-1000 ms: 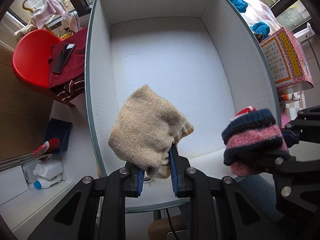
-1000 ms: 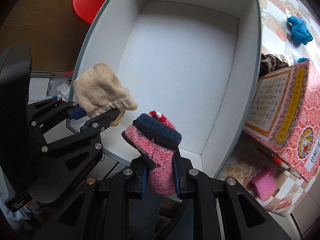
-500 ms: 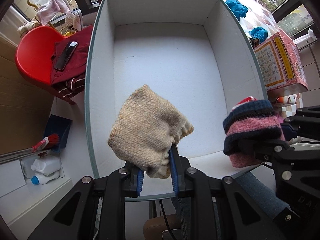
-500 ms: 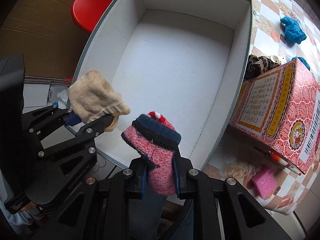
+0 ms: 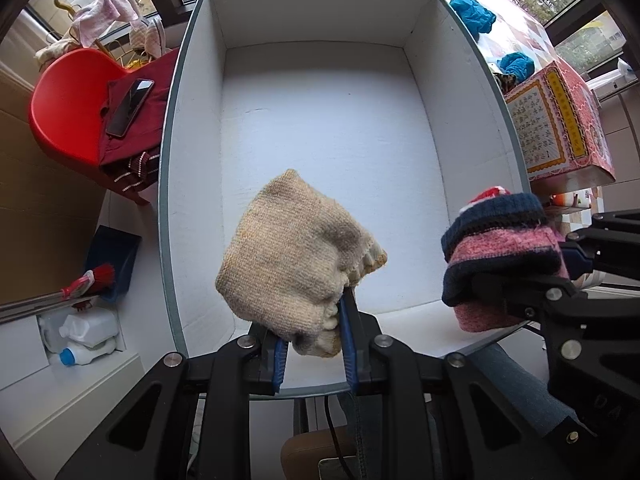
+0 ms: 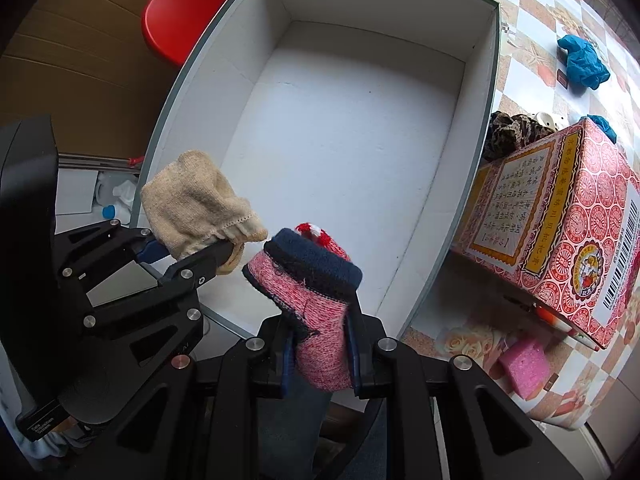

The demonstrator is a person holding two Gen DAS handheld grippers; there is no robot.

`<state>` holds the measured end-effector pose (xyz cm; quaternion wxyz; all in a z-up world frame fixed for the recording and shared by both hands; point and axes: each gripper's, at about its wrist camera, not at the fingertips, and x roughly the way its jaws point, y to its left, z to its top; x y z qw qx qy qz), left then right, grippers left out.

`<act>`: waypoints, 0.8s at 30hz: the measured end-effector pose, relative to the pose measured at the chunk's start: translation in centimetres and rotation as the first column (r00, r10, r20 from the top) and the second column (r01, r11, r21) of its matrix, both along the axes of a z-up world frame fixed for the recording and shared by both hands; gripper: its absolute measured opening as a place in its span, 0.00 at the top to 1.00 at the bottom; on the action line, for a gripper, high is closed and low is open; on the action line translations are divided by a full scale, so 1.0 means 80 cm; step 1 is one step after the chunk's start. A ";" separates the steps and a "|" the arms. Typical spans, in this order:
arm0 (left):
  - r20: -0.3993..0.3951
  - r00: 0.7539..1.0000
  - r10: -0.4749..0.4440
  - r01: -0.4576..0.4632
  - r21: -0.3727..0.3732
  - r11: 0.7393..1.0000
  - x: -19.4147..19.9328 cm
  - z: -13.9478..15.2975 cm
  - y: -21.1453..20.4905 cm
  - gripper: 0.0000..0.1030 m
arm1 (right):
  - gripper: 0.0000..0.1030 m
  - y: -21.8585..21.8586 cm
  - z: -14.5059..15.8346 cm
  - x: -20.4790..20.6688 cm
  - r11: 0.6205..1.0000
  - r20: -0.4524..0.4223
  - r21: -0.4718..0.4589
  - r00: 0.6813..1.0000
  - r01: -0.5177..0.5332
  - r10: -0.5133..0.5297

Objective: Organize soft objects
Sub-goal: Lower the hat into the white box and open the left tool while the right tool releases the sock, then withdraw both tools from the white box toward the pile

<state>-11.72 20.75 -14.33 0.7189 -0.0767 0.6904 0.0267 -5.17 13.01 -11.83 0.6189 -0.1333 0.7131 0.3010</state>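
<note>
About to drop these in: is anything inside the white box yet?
The box floor looks bare and white. The beige knit and striped knit, both clamped, hang over its near end and hide the floor beneath them.

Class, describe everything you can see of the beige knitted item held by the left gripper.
The beige knitted item looks like a small woollen hat or sock of oatmeal yarn, with a paler scalloped edge at its opening. It is soft and bunched. The left gripper holds it near its opening between blue-padded jaws, and the closed end sticks forward and up over the near end of the white box. Only the jaws touch it.
</note>
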 end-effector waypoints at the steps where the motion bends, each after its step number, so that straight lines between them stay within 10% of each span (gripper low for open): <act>1: 0.000 1.000 0.000 0.000 0.002 1.000 0.000 0.000 0.000 0.76 | 0.79 -0.003 0.003 0.001 1.000 0.000 0.001 1.000 0.001 -0.001; 9: 0.006 1.000 -0.007 0.006 0.010 1.000 -0.001 0.004 -0.005 0.75 | 0.79 -0.006 0.008 0.008 1.000 0.005 0.006 1.000 0.008 -0.008; 18: 0.046 0.999 -0.003 0.000 0.066 0.998 0.000 0.018 -0.004 0.36 | 0.79 -0.009 0.015 0.003 1.000 0.039 -0.006 0.999 0.006 -0.006; 24: 0.023 0.998 0.061 -0.061 0.035 0.998 0.001 0.017 0.014 0.15 | 0.33 -0.016 0.032 0.010 1.000 0.101 -0.006 0.995 0.017 -0.017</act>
